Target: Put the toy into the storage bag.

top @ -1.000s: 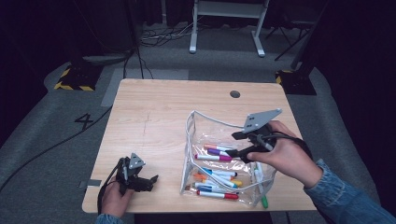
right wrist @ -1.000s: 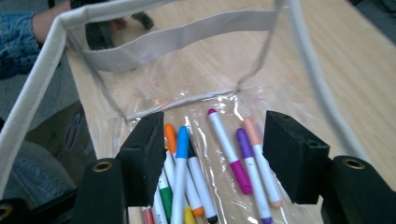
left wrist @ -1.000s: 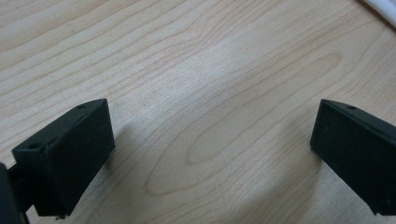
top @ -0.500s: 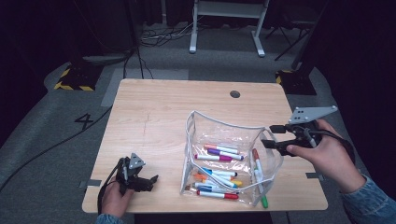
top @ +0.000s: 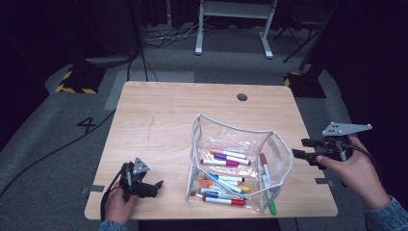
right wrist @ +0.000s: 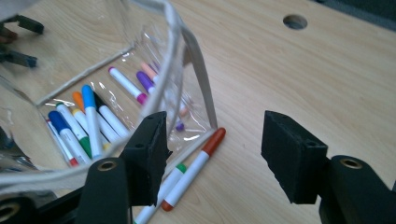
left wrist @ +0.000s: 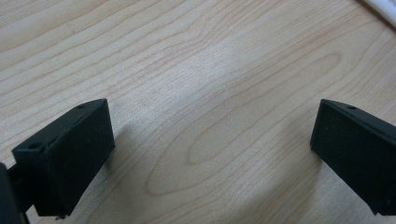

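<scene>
Now, from the high view, the clear pouch (top: 238, 163) stands open on the counter (top: 168, 120), so markers can go in; a red marker (top: 264, 166) and a green marker (top: 270, 204) lie just beside its right wall. My right gripper (top: 299, 148) is off the right edge, fingers wide, holding nothing. My left gripper (top: 156, 186) rests near the front left.

From the left gripper view, my fingers (left wrist: 70, 154) stand wide over bare wood.

From the right gripper view, my fingers (right wrist: 149, 149) are wide and empty, the markers beyond them.

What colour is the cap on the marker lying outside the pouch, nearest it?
Orange-red cap; right gripper view shows it best.
</scene>
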The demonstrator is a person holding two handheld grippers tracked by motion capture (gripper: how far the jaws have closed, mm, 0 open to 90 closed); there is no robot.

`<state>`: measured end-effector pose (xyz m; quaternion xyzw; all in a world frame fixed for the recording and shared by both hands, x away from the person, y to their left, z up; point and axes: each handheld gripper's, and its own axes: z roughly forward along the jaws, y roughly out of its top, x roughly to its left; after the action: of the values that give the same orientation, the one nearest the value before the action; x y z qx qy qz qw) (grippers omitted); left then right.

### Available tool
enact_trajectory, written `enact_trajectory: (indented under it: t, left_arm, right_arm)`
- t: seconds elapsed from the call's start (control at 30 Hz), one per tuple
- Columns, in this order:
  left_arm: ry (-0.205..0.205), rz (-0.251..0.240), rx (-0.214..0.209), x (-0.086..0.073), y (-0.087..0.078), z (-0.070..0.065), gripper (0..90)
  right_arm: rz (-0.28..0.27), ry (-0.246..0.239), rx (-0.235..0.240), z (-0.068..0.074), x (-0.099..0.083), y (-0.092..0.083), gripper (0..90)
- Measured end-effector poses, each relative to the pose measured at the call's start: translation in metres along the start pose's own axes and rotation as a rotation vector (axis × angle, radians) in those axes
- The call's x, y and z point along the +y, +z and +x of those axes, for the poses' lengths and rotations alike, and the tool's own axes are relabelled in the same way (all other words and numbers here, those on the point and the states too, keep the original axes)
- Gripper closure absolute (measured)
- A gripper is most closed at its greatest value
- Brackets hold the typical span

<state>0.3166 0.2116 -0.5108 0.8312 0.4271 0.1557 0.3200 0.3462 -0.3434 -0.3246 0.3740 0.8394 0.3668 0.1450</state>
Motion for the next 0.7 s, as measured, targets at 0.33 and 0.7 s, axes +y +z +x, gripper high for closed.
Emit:
enact_trajectory:
  t: [0.33,0.7]
  left_arm:
    - [0.000,0.000,0.000,0.000,0.000,0.000,0.0]
    - [0.000,0.000,0.000,0.000,0.000,0.000,0.0]
  right_arm:
    - [0.115,0.071,0.029,-0.010,-0.043,0.050,41.2]
    - [0.186,0.118,0.066,-0.011,-0.073,0.098,40.7]
